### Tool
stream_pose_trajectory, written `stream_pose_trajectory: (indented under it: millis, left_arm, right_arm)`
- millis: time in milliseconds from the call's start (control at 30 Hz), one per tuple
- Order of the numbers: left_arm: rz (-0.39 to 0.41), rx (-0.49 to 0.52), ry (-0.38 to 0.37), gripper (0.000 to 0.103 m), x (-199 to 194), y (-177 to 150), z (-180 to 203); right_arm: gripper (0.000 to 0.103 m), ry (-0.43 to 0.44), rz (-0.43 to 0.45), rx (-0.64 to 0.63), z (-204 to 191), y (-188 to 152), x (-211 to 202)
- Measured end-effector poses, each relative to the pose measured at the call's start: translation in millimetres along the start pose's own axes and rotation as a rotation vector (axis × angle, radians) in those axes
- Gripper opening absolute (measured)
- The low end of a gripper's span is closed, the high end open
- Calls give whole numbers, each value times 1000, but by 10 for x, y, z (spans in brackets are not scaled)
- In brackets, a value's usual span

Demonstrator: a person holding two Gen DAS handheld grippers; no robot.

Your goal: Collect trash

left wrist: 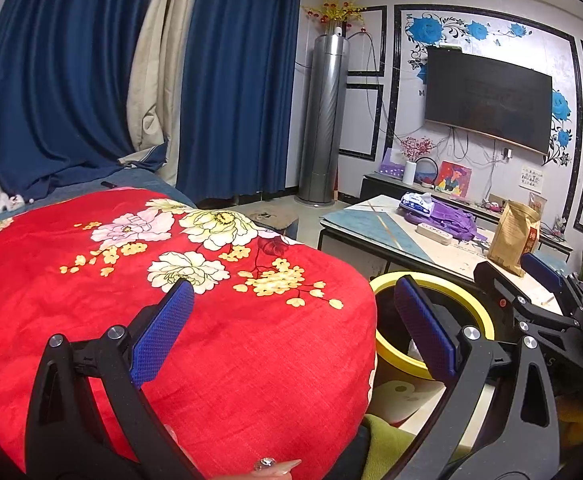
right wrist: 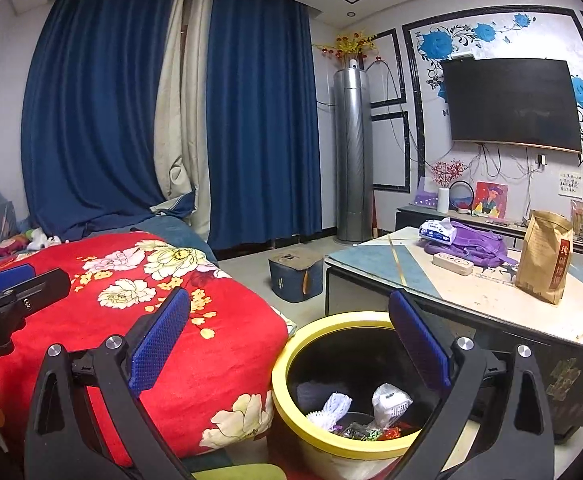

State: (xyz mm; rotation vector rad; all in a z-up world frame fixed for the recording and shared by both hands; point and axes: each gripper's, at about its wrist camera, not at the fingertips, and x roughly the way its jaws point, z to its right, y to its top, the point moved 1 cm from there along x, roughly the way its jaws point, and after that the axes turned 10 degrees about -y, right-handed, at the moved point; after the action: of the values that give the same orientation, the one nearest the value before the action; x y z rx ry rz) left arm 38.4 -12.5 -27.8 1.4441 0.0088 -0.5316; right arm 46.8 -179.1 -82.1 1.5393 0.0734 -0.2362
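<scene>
- The left gripper [left wrist: 291, 332] hangs with its blue-padded fingers [left wrist: 163, 332] spread wide and nothing between them, above the red floral blanket [left wrist: 211, 320] and the edge of the bin
- The right gripper [right wrist: 289, 344] is likewise spread apart and empty, poised over the yellow-rimmed trash bin [right wrist: 287, 364]; it also shows at the right of the left wrist view [left wrist: 531, 280], where its jaws cannot be judged
- The trash bin [left wrist: 487, 320] stands on the floor between the blanket-covered seat and the low table [right wrist: 491, 300], just beside both
- Inside the bin lie pieces of trash: a crumpled white wrapper [right wrist: 389, 400], a white frilly scrap [right wrist: 333, 406] and small colourful bits [right wrist: 367, 432] at the bottom
- On the table stand a brown paper bag [right wrist: 545, 256], a white power strip [right wrist: 451, 264], a purple cloth [right wrist: 475, 242] and a pack of tissues [right wrist: 437, 232]; the tissues rest on the purple cloth, the bag stands apart nearer the table's front edge
- A small dark blue stool [right wrist: 295, 276] sits on the floor beyond the bin, near the blue curtains [right wrist: 259, 120]
- A dark television [right wrist: 511, 104] hangs on the wall, with a tall silver air conditioner [right wrist: 353, 152] in the corner to its left
</scene>
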Motion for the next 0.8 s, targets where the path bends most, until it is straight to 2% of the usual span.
stream_pose_trajectory:
  millis: [800]
  left_arm:
    - [0,0,-2,92,-4,-5,9]
  right_arm:
    - [97,-7,-6,19,-10,-33,33]
